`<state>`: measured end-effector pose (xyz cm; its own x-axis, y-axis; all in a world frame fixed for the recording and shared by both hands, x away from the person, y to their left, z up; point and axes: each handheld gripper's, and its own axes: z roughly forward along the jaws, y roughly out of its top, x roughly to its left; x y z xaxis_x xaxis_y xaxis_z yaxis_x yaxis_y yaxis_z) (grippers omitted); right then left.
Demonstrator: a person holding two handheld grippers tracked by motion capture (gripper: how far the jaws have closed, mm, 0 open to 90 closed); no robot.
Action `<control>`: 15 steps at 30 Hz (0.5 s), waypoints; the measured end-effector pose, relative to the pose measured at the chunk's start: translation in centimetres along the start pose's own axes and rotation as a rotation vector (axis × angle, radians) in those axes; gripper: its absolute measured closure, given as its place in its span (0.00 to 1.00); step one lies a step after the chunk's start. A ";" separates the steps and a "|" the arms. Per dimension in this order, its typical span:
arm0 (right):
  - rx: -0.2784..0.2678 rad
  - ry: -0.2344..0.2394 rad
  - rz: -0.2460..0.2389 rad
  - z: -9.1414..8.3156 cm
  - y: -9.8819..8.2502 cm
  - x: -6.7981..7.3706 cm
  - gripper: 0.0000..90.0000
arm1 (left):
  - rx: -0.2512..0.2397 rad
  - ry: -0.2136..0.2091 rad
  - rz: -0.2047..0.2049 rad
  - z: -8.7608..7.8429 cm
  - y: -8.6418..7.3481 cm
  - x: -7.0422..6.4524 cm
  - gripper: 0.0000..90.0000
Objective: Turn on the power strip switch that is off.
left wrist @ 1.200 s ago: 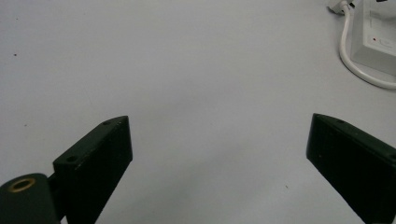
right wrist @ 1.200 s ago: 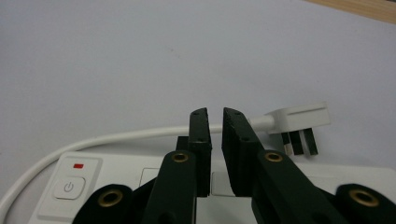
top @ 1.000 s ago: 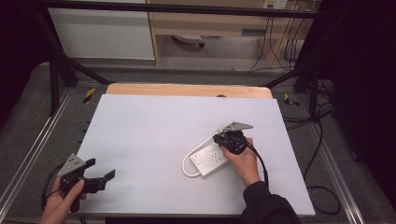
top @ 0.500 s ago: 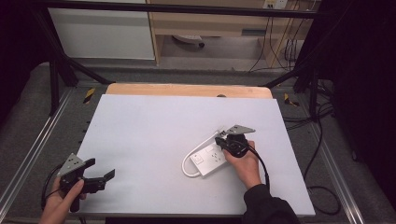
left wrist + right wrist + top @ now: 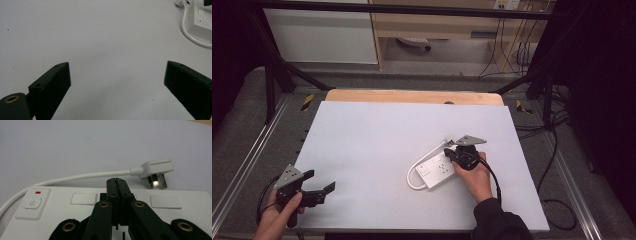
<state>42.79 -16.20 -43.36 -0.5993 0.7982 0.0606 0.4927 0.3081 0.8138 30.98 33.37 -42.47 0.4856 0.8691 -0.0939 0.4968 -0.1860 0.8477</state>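
Observation:
A white power strip lies on the white table, right of the middle, with its on/off switch at the left end. Its white cable loops round to a plug lying on the table just beyond the strip. My right gripper is shut, jaws pressed together with nothing between them, tips over the strip's top face. In the high view this right gripper sits at the strip's far right end. My left gripper rests open and empty near the front left corner.
The left gripper view looks between the wide jaws of the left gripper across bare table toward the power strip and its cable. A wooden board edge borders the table's far side. Metal frame rails run along both sides.
The right gripper has edged slightly toward the front of the table over the strip. The left gripper has kept still.

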 end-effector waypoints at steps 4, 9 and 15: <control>0.006 0.005 -0.001 0.2 0.0 0.2 1.00 | 0.003 -0.001 0.002 0.0 0.0 0.0 0.08; 0.011 0.004 -0.005 0.4 -0.1 0.3 1.00 | 0.006 0.000 0.004 0.0 0.0 0.0 0.08; 0.012 0.005 -0.003 0.5 -0.1 0.3 1.00 | 0.006 -0.001 0.004 0.0 0.0 0.0 0.08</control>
<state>42.86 -15.75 -43.74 -0.6041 0.7946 0.0608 0.4983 0.3170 0.8070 30.98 33.36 -42.49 0.4882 0.8680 -0.0906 0.4992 -0.1926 0.8448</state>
